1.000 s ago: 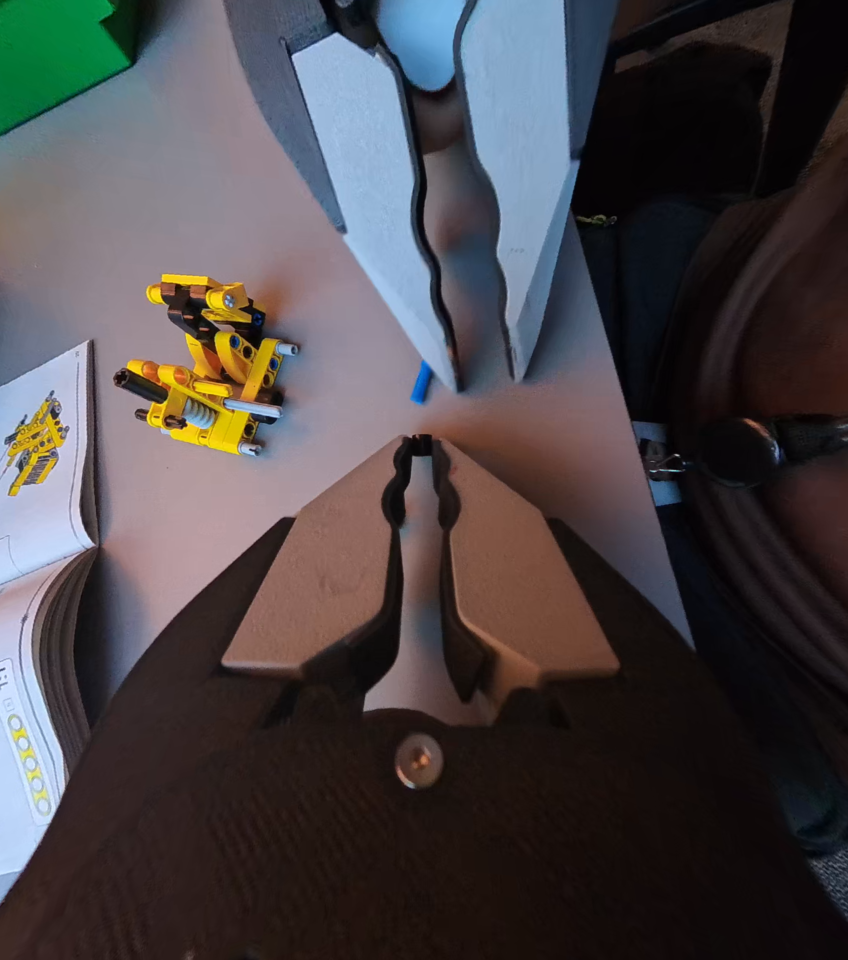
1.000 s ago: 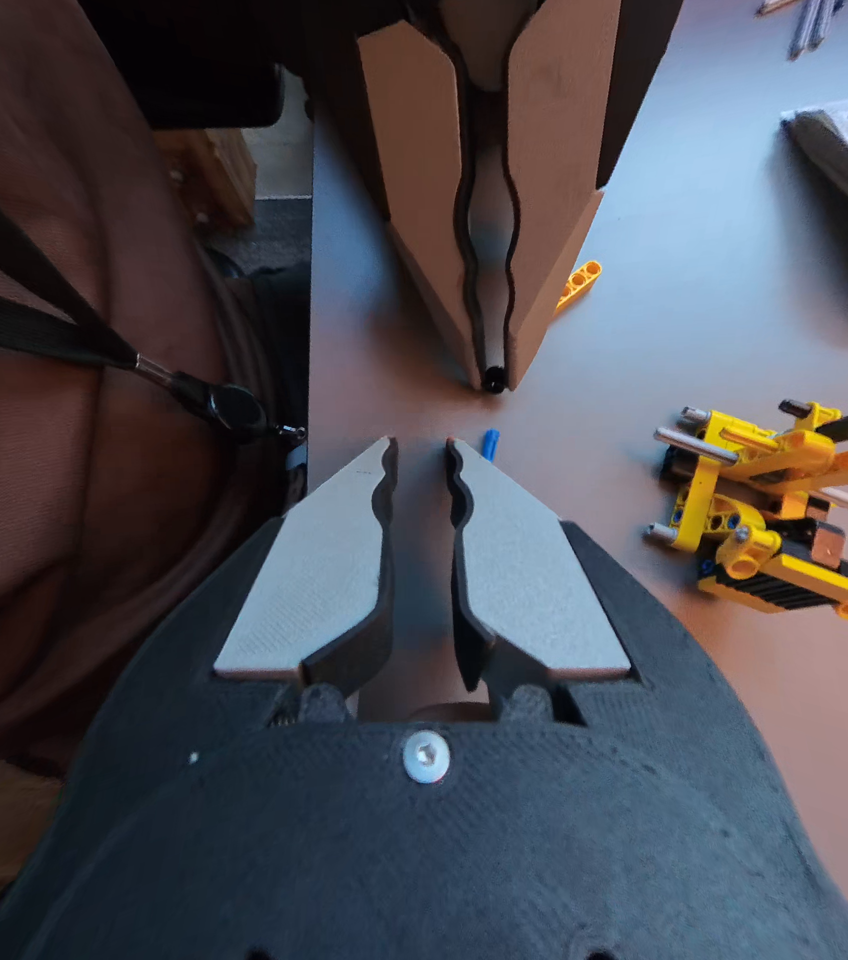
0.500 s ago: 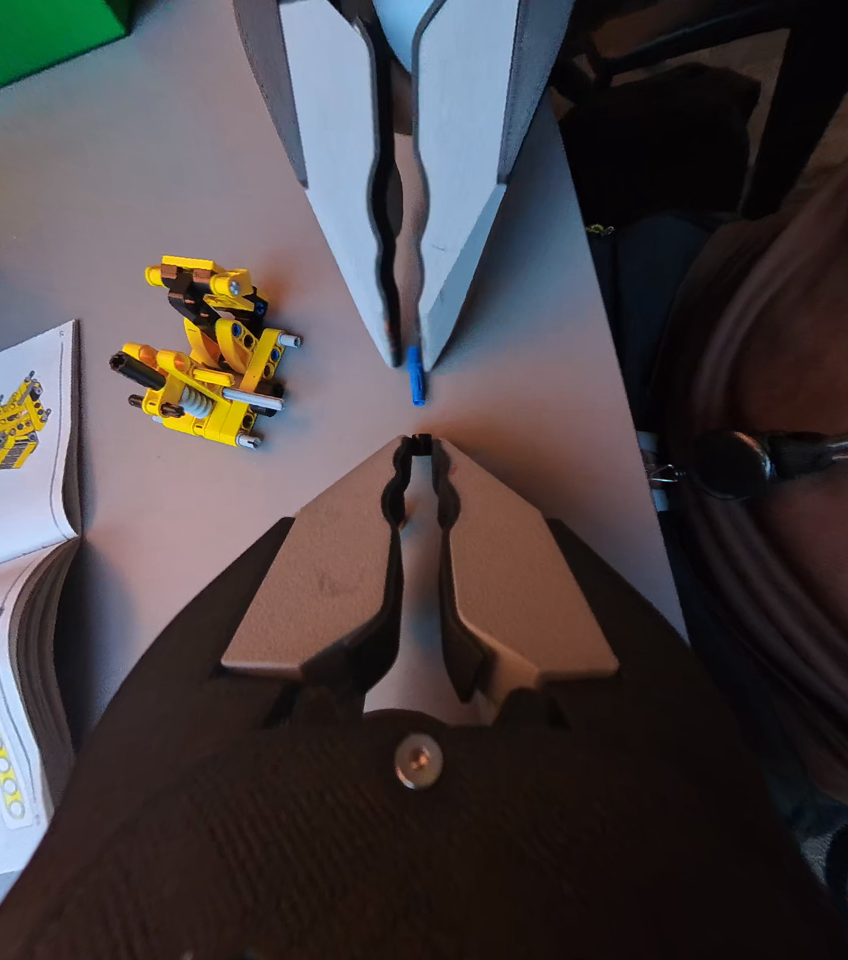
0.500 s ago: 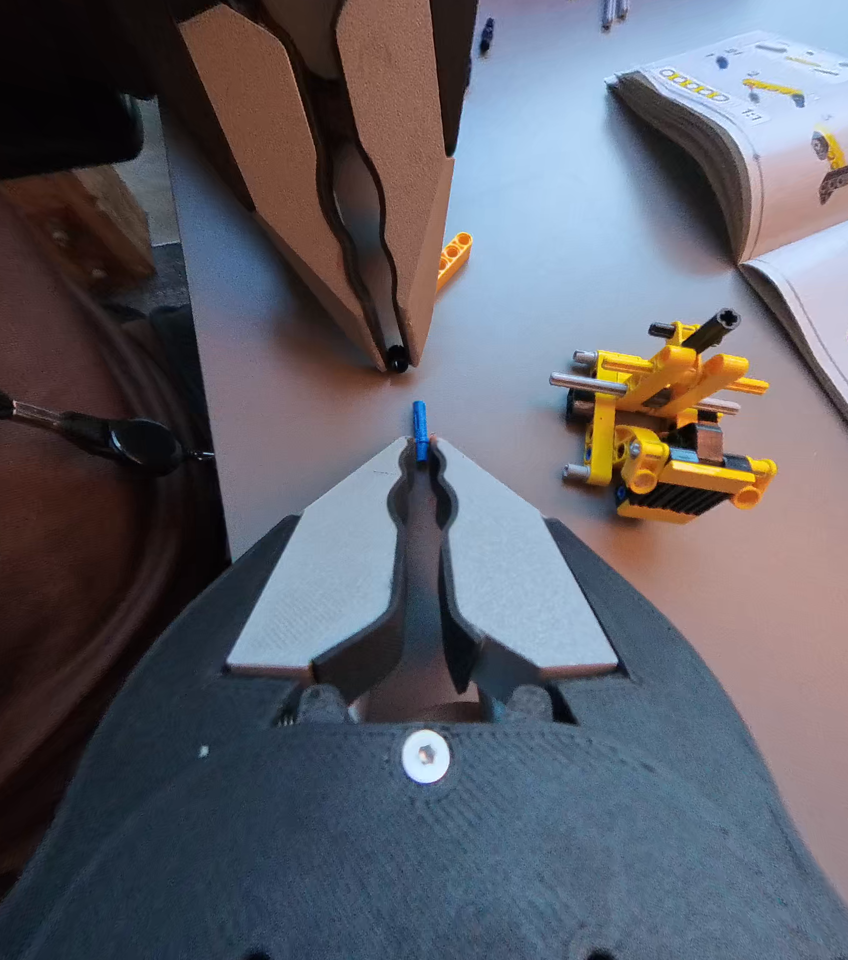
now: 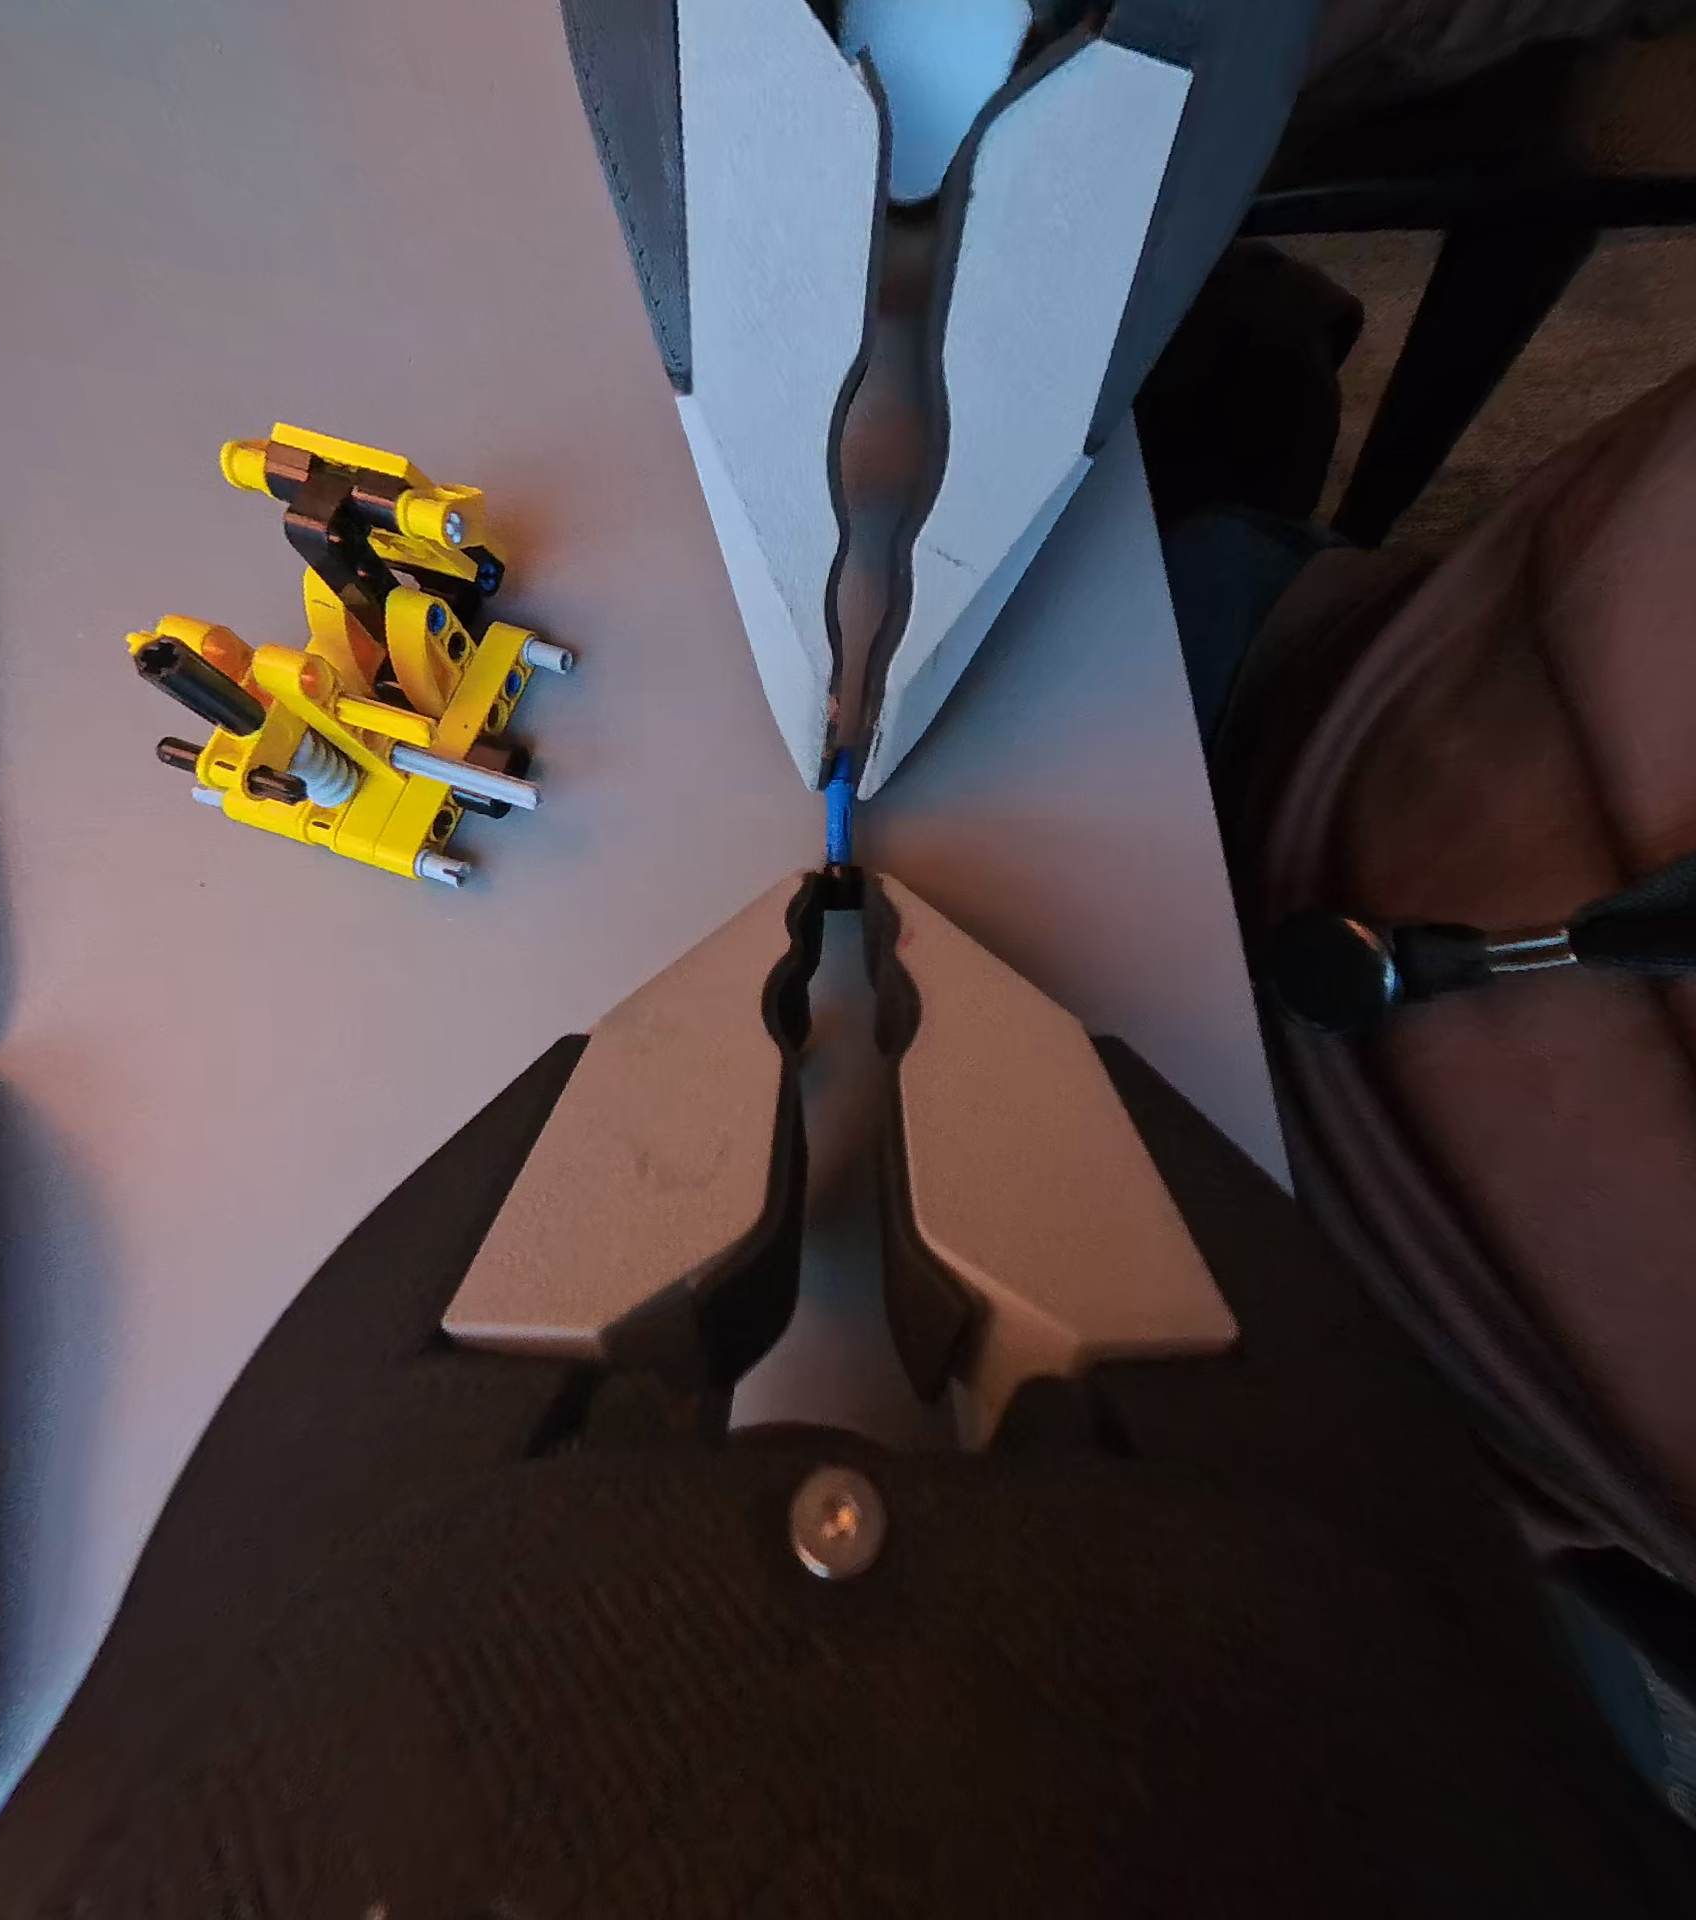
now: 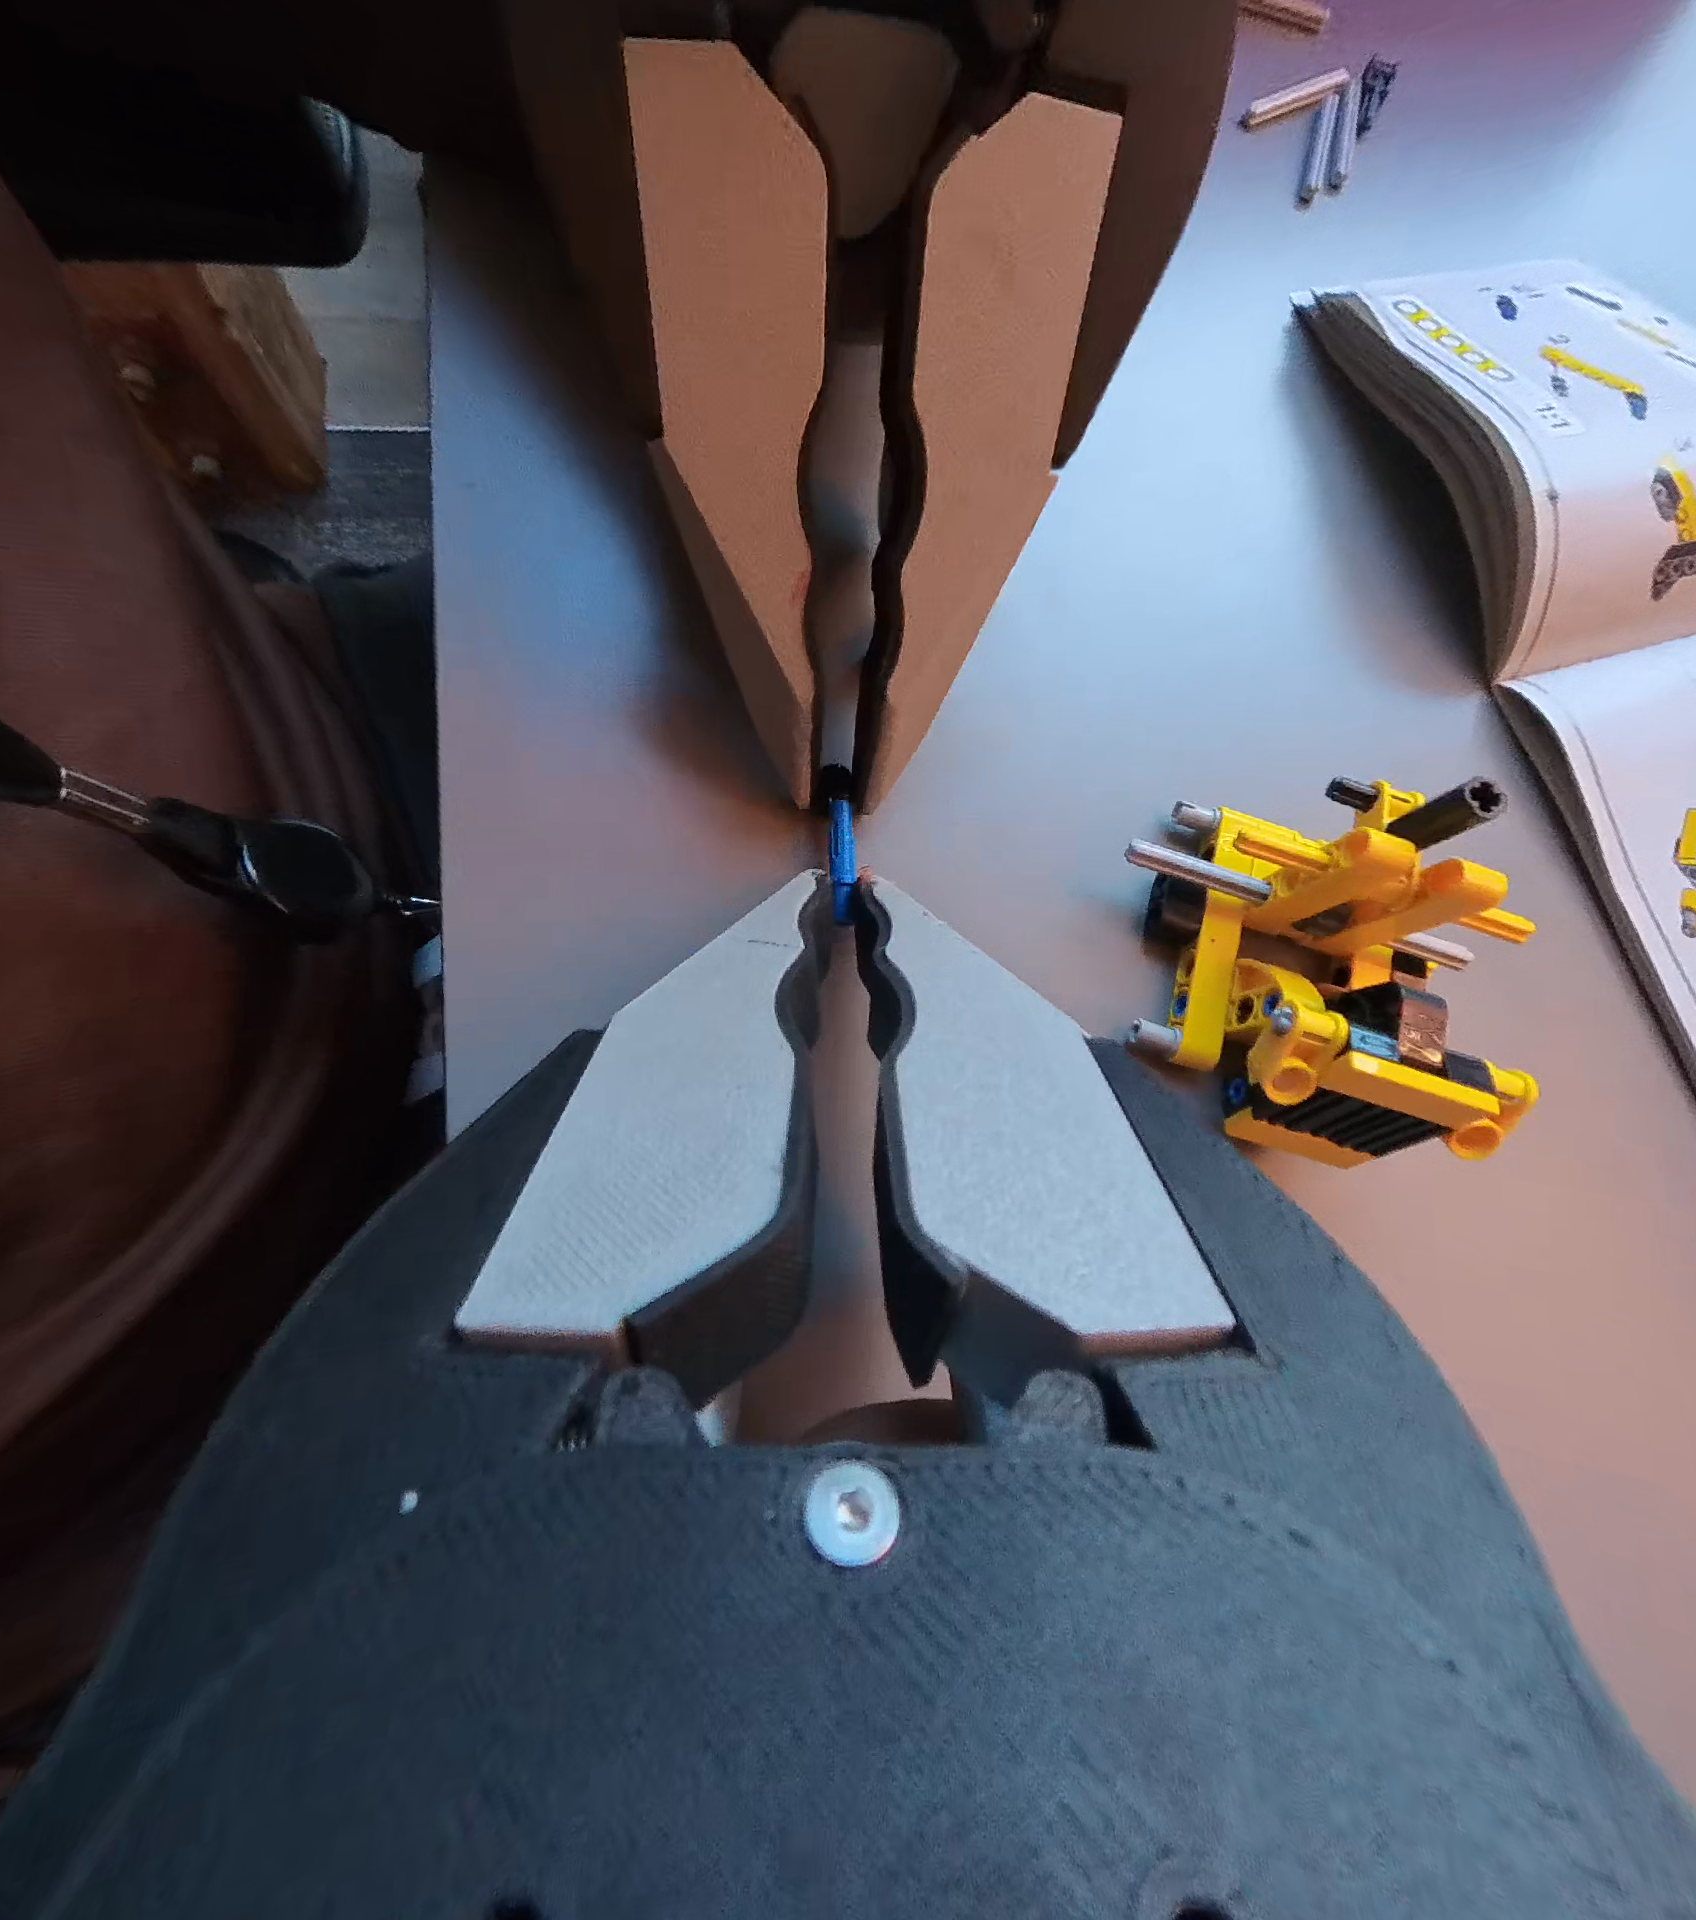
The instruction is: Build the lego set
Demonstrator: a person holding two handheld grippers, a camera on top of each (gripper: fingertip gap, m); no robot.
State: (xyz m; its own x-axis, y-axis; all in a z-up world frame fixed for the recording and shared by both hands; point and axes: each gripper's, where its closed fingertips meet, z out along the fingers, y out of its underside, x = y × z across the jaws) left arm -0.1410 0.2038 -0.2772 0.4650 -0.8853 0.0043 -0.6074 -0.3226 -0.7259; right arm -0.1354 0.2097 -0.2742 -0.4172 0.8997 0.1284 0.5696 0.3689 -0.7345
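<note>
Right hand-held gripper [image 6: 836,902]: fingers closed narrow on the blue pin [image 6: 842,854], which sticks forward out of the tips. One second ago this gripper stood open over the pin lying on the bench [image 6: 1187,644]; half a second ago it had pinched the pin. Now the pin is off the bench surface and carried forward.

Left hand-held gripper [image 5: 836,891]: fingers closed narrow on a small black connector [image 5: 840,890] at the tips. No change in that grip across the three samples.

Change: the two grippers have come tip to tip near the bench edge closest to the person. In the left wrist view the free end of the blue pin touches, or has just entered, the black connector; the depth of seating cannot be told from either view.

Judgement: the step in hand is mating pin to connector. The alignment looks straight along both finger axes, so an axial push should seat it. The risk is the pin slipping back between the right fingers under load.

The yellow sub-assembly [image 5: 345,665] lies untouched further in on the bench, well apart from the tips. The instruction booklet [image 6: 1592,582] lies open beyond it, toward the far side of the bench.
</note>
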